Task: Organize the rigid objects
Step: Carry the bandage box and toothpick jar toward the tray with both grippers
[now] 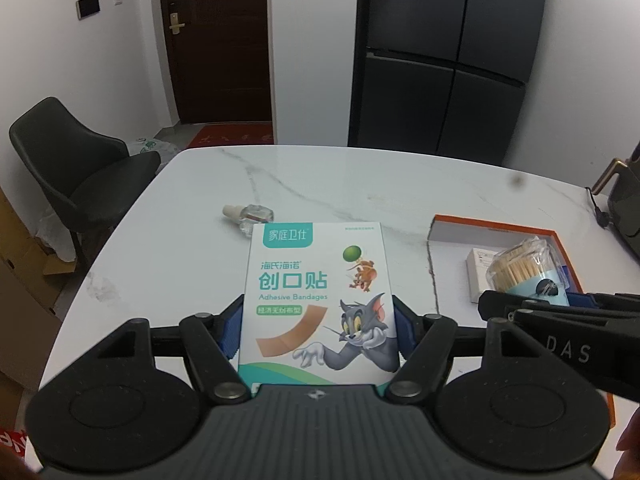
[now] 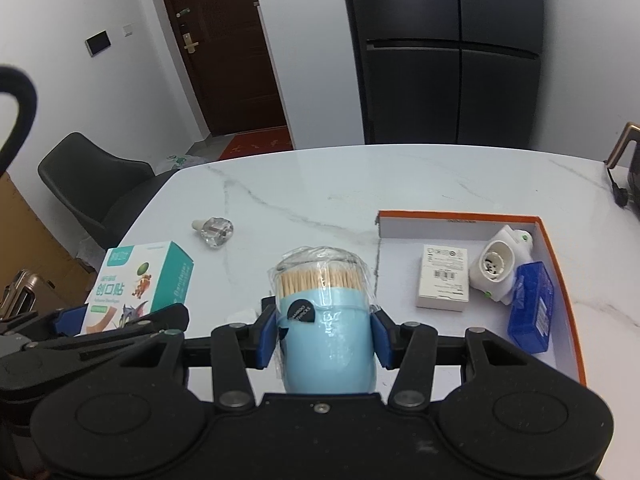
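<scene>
Between the blue pads of the left gripper (image 1: pixel 318 330) sat the adhesive bandage box (image 1: pixel 318 300), clamped on both side edges with its printed cartoon face turned up toward the camera and its far end pointing out over the marble table (image 1: pixel 320 184). Likewise the right gripper (image 2: pixel 325 334) was closed around the toothpick jar (image 2: pixel 325 320), its pads pressed to either side of the pale blue body while the clear, plastic-wrapped top full of wooden picks stood above them. Both held items were lifted above the table, the bandage box to the left of the orange-rimmed tray (image 2: pixel 556 248) and the toothpick jar just beside the tray's left edge. Inside that tray lay a small white box (image 2: pixel 444 278) nearest the left wall, a white plug-in device (image 2: pixel 502 268) to the right of it, and a blue plastic case (image 2: pixel 534 308) touching the device, along the tray's right wall. Well to the left of the tray, a small clear bottle (image 2: pixel 216 232) with a pale cap lay on its side on the bare marble. Beyond the table's left corner, far from the tray, stood a dark chair (image 1: pixel 76 168); behind the table rose a dark refrigerator (image 1: pixel 448 52) and, left of it, a brown door (image 1: pixel 218 40).
</scene>
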{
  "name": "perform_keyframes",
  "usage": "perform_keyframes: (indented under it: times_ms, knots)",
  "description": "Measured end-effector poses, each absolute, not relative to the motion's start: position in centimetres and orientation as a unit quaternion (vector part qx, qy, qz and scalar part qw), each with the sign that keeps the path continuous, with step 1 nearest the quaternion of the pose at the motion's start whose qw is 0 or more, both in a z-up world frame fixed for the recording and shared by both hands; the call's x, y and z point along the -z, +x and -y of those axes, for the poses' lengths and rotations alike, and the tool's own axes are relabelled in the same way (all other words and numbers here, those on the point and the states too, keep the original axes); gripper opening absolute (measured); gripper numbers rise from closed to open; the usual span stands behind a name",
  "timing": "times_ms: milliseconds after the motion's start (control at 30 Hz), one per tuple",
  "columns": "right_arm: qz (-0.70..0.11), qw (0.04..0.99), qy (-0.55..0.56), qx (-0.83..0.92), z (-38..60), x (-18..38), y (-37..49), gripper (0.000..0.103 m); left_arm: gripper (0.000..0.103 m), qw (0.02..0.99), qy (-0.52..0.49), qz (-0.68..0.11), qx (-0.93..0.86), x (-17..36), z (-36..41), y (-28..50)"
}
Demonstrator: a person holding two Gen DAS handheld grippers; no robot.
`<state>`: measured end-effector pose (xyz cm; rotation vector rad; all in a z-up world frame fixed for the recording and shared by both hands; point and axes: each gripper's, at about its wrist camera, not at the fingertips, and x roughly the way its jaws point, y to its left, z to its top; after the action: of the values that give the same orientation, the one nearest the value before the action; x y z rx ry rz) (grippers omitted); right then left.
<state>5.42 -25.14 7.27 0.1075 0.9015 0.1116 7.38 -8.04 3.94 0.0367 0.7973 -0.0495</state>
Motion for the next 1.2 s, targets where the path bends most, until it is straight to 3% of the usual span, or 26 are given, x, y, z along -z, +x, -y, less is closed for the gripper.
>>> perform_keyframes:
  times_ms: [1200]
  knots:
    - [-0.440, 0.896, 0.066, -0.015, 30.9, -7.4, 2.5, 0.059, 0.072, 0.916, 0.024, -0.398, 0.055, -3.3, 12.4, 6.0]
